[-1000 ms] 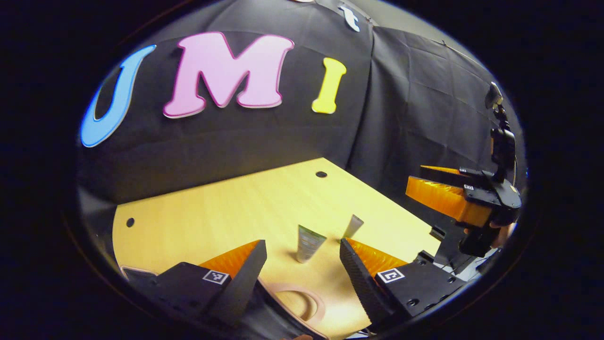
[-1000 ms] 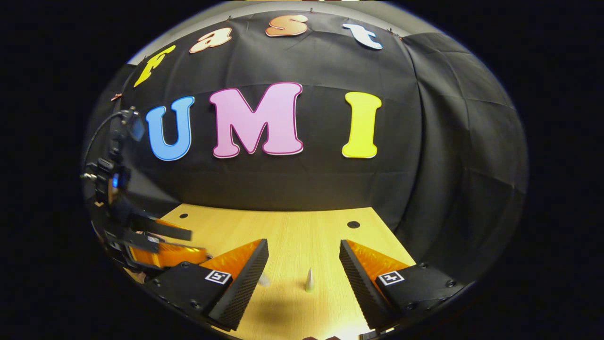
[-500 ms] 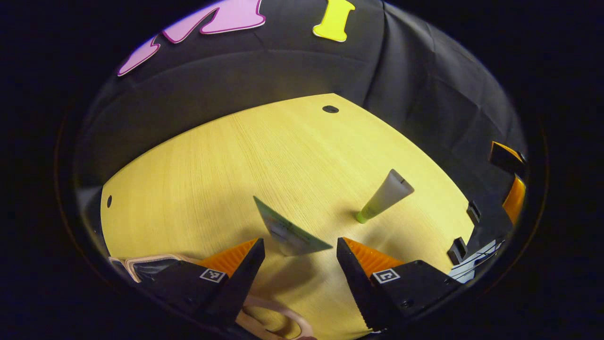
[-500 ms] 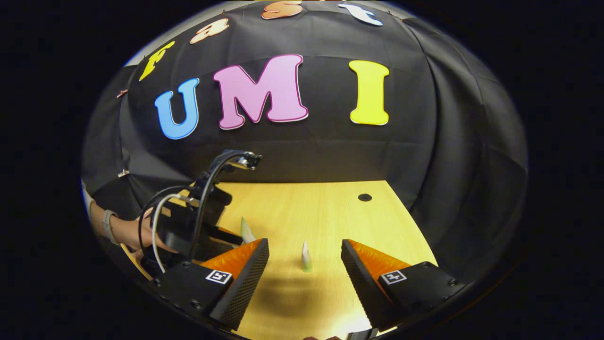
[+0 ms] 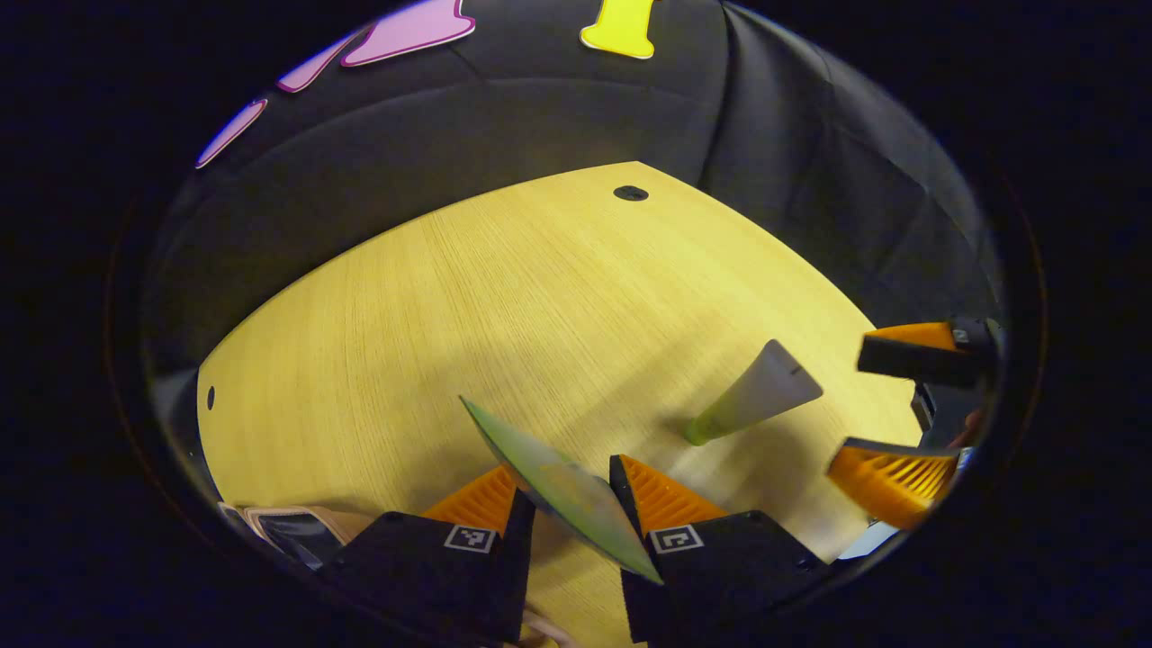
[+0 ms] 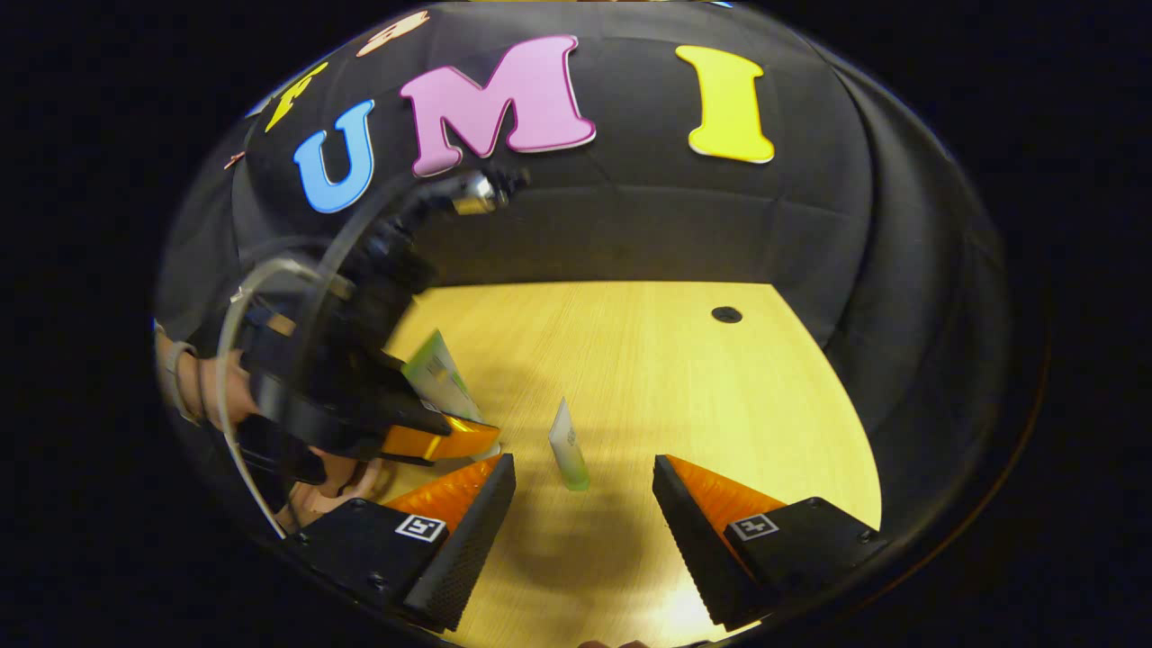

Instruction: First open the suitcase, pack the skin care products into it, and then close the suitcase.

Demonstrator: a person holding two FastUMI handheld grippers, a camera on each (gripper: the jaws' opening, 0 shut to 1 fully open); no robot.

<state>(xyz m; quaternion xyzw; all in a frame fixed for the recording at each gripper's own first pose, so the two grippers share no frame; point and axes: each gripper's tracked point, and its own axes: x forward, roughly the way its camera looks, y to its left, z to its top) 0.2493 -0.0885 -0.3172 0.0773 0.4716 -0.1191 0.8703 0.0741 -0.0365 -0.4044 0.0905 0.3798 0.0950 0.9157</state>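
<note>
Table: bare wood ahead, open room all round.
Right gripper: spread, empty; nearer hand for small tube, upright straight ahead between its fingers.
Left gripper: closing around green tube, contact uncertain; tube tilted.

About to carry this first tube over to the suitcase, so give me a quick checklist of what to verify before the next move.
1. Left gripper fingers closed on the green tube: ok.
2. Tube held squarely: not ok, it sits tilted between the fingers.
3. Right gripper open: ok.
4. Small tube standing upright ahead of the right gripper: ok.
5. Suitcase lid open: cannot tell, just an edge shows.
</note>
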